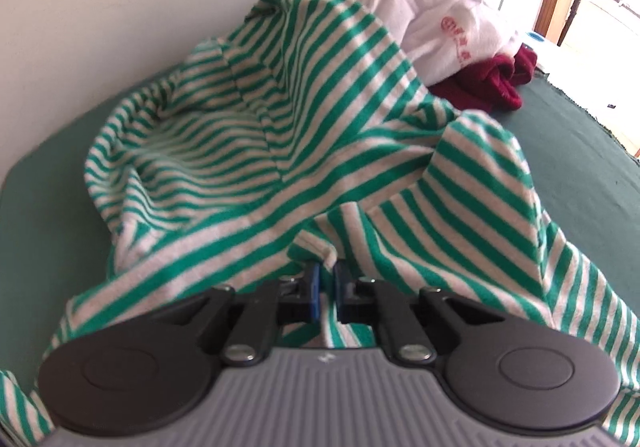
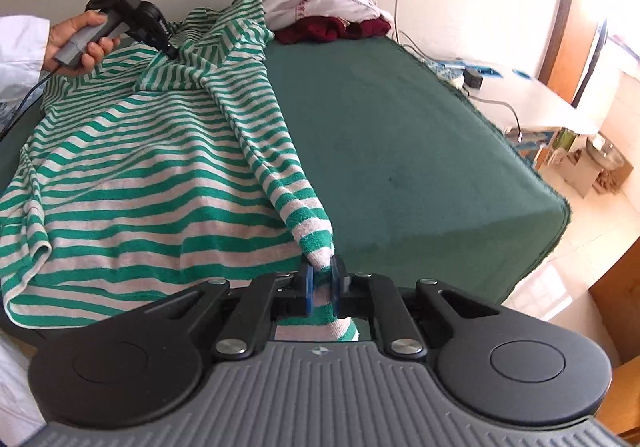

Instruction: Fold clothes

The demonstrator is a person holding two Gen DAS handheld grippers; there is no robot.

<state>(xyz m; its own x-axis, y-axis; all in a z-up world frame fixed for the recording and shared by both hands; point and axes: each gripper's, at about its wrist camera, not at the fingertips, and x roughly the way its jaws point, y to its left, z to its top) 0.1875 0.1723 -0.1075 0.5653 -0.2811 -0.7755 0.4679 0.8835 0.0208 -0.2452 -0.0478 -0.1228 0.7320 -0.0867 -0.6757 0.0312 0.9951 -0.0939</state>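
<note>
**Both grippers clamped on the striped top**

The left gripper (image 1: pixel 327 287) is closed down to a narrow slit, its blue pads pinching a fold of the green-and-white striped knit top (image 1: pixel 256 135). In the right wrist view the same tool sits at far left, held by a hand (image 2: pixel 82 43) in a white sleeve, its tip buried in the fabric near the collar. The right gripper (image 2: pixel 322 283) is likewise closed, gripping the cuff end of the top's long striped sleeve (image 2: pixel 280 171), which stretches taut from the shoulder down to the pads.

The near hem of the top runs out of the left wrist view, and the cuff's end passes under the right gripper's body. The red print on the crumpled white garment (image 1: pixel 436 23) is too blurred to read; a dark red knitted garment (image 1: pixel 484 81) lies against it.

The top lies spread on a dark green cloth-covered table (image 2: pixel 420 151) against a pale wall (image 1: pixel 120 7). Cables hang down the wall, and a bright tiled floor (image 2: pixel 568 259) lies to the right.
</note>
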